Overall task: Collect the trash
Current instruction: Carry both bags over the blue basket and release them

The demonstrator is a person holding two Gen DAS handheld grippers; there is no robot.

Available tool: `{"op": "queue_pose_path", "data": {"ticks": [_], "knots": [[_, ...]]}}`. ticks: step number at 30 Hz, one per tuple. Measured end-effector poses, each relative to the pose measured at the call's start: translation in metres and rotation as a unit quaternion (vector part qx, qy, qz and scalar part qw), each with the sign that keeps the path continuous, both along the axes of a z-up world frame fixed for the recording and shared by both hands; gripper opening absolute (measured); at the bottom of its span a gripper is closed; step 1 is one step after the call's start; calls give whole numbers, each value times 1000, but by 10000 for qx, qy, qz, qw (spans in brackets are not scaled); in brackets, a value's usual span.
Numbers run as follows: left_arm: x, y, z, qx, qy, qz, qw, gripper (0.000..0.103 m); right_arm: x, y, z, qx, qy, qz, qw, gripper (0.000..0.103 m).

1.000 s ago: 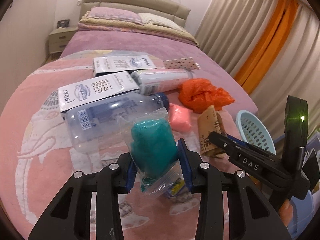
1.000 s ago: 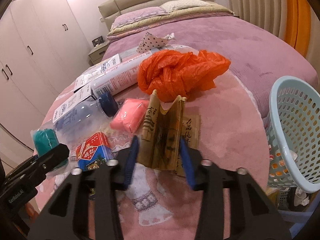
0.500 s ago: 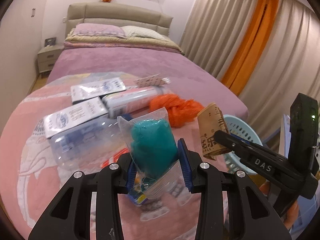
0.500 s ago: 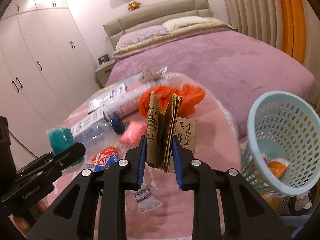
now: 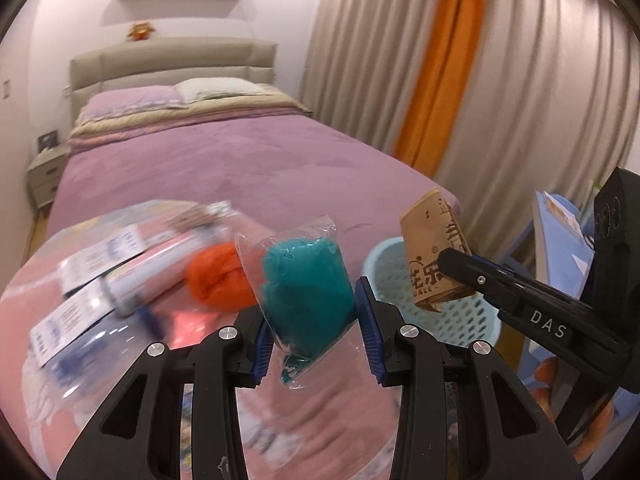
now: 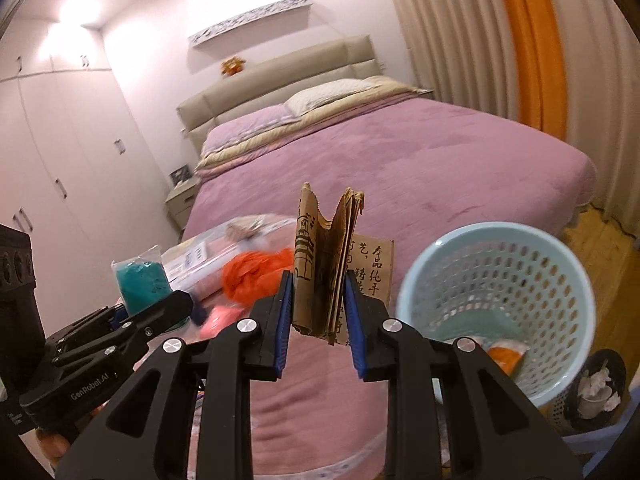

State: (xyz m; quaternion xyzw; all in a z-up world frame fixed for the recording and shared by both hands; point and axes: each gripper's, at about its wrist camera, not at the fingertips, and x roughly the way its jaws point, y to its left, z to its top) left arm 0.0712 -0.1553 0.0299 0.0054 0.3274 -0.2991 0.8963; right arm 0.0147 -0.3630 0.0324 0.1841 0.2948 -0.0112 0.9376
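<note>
My left gripper [image 5: 316,320] is shut on a clear plastic bag of teal stuff [image 5: 306,292] and holds it up above the pink blanket [image 5: 320,412]. My right gripper [image 6: 318,312] is shut on a folded brown paper bag [image 6: 326,268] with printed characters, also lifted. The paper bag shows in the left wrist view [image 5: 434,258] over the light blue perforated trash basket [image 5: 464,320]. The basket [image 6: 500,292] stands right of the bed corner and holds some trash. The teal bag also shows in the right wrist view [image 6: 140,280].
On the pink blanket lie an orange plastic bag [image 5: 218,278], white boxes [image 5: 104,252], a pale tube [image 5: 160,268], a clear bottle [image 5: 84,344] and a pink packet [image 6: 218,318]. A second dark bin [image 6: 596,384] stands by the basket. Curtains [image 5: 460,80] hang at the right.
Both grippers have risen from the blanket with their loads; the right one closed on the paper bag. Both views have swung right, and the basket now sits nearer.
</note>
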Motion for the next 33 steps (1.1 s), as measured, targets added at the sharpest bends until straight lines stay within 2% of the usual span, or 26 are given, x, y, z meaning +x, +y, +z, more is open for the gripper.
{"op": "queue_pose_path", "data": {"ticks": [8, 14, 19, 26, 27, 28, 29, 30, 32, 33], "knots": [[12, -63, -4, 71, 71, -601, 9981, 36, 0, -51, -8, 185, 101, -630, 9978, 22], [30, -105, -17, 72, 235, -1042, 9943, 36, 6, -86, -27, 176, 327, -1165, 9925, 22], [50, -134, -41, 110, 518, -1230, 9910, 36, 15, -110, -48, 289, 593, -1447, 9873, 22], [64, -153, -66, 158, 903, -1269, 9877, 37, 19, -129, -71, 423, 846, -1605, 9825, 25], [63, -154, -67, 156, 914, -1280, 9874, 38, 18, -130, -73, 433, 865, -1626, 9819, 26], [64, -154, -68, 142, 966, -1288, 9869, 50, 18, -131, -76, 451, 898, -1641, 9813, 28], [65, -153, -68, 104, 1006, -1266, 9868, 65, 17, -134, -80, 525, 929, -1653, 9804, 37], [65, -150, -68, 15, 1024, -1254, 9868, 70, 17, -137, -83, 629, 949, -1673, 9793, 50], [65, -143, -67, -130, 1044, -1303, 9859, 76, 15, -145, -89, 810, 942, -1715, 9773, 59], [66, -143, -68, -142, 1047, -1299, 9859, 76, 14, -148, -91, 847, 948, -1728, 9767, 59]]}}
